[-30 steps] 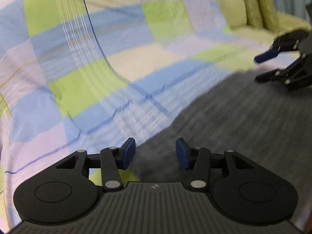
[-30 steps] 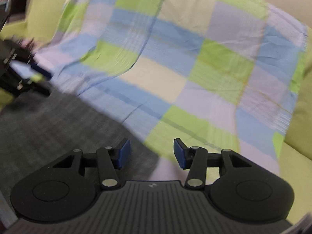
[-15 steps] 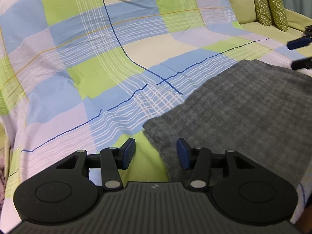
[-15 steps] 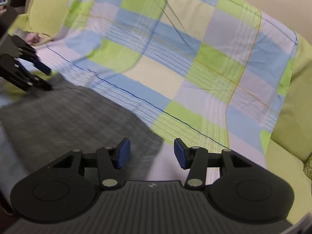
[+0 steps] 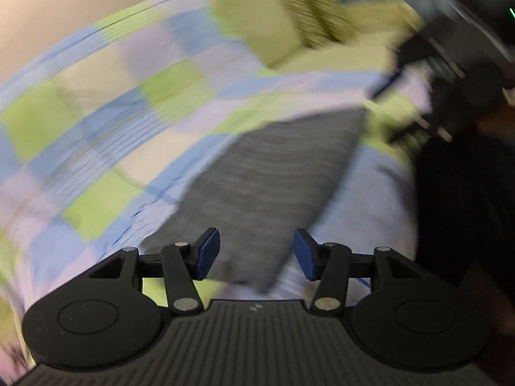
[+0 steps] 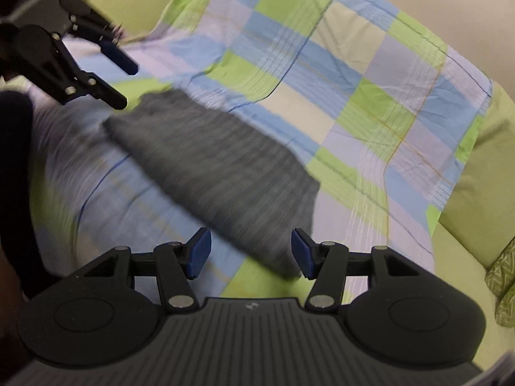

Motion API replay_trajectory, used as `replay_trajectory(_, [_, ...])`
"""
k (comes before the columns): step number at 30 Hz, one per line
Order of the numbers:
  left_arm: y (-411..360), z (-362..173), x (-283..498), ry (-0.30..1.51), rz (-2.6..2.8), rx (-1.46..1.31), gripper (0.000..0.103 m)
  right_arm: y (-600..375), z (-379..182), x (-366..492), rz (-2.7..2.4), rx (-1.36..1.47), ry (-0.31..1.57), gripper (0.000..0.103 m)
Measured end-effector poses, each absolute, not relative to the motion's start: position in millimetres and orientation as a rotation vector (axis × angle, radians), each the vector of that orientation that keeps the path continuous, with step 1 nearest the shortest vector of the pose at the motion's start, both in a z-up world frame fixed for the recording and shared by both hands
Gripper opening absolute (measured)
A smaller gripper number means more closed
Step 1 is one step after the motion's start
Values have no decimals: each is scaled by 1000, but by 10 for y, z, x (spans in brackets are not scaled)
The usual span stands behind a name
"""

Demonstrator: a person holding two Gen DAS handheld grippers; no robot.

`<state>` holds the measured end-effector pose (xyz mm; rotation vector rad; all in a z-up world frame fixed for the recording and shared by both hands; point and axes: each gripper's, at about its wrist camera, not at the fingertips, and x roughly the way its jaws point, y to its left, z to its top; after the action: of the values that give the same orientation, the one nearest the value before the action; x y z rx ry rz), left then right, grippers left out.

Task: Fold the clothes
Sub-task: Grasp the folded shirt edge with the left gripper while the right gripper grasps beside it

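Note:
A grey knitted garment (image 5: 267, 180) lies flat as a folded rectangle on a checked sheet (image 5: 106, 103); it also shows in the right wrist view (image 6: 219, 167). My left gripper (image 5: 257, 254) is open and empty, held above the garment's near corner. My right gripper (image 6: 250, 252) is open and empty, above the garment's opposite near corner. Each gripper shows in the other's view: the right one blurred at the upper right (image 5: 405, 96), the left one at the upper left (image 6: 112, 74), both open. The left wrist view is heavily blurred.
The checked sheet (image 6: 354, 103) drapes over a lime-green sofa (image 6: 476, 199) and up its backrest. Patterned green cushions sit at the sofa's end (image 5: 318, 22) and at the right edge (image 6: 502, 283). A dark shape fills the right side (image 5: 463, 212).
Both grippers have pulled back and up from the garment, staying open. The garment now lies whole in view as a narrower rectangle. The left camera swung sharply to the right.

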<state>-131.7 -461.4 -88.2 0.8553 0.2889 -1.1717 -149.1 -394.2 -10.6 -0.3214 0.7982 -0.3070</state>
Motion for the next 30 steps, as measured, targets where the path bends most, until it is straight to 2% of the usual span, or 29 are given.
replay_trajectory(7, [-5037,-1169,-1307,249,-1091,965,56,-3786,-323,-1240,-293,-465,804,50])
replay_trajectory(12, [-5102,-1232,-1210,187,-1062,1044,58,-3663,-660,-1040,-224,-775,845,49])
replay_trajectory(18, [-5095,-1342,-1063,175,-1009,1089,56,-4006,-666,-1117,-265,-874,896,44])
replay_trajectory(22, [-5208,-1433,-1128,152,-1024,1143,35,-4008,-761,-1073,-220,-951,902,33])
replay_trajectory(24, [-5226,-1473,-1146,146,-1032,1162,29,-3987,-809,-1033,-204,-982,902,33])
replay_trajectory(26, [-5232,-1478,-1137,156,-1043,1167,17,-3984,-833,-1016,-194,-993,909,32])
replay_trajectory(27, [-5235,-1474,-1126,165,-1049,1166,15,-3982,-844,-1008,-189,-998,913,30])
replay_trajectory(28, [-5232,-1452,-1116,173,-1057,1170,12,-3981,-856,-1000,-184,-1003,916,22])
replay_trajectory(30, [-5208,-1388,-1135,167,-1062,1183,10,-3973,-800,-1007,-187,-966,928,17])
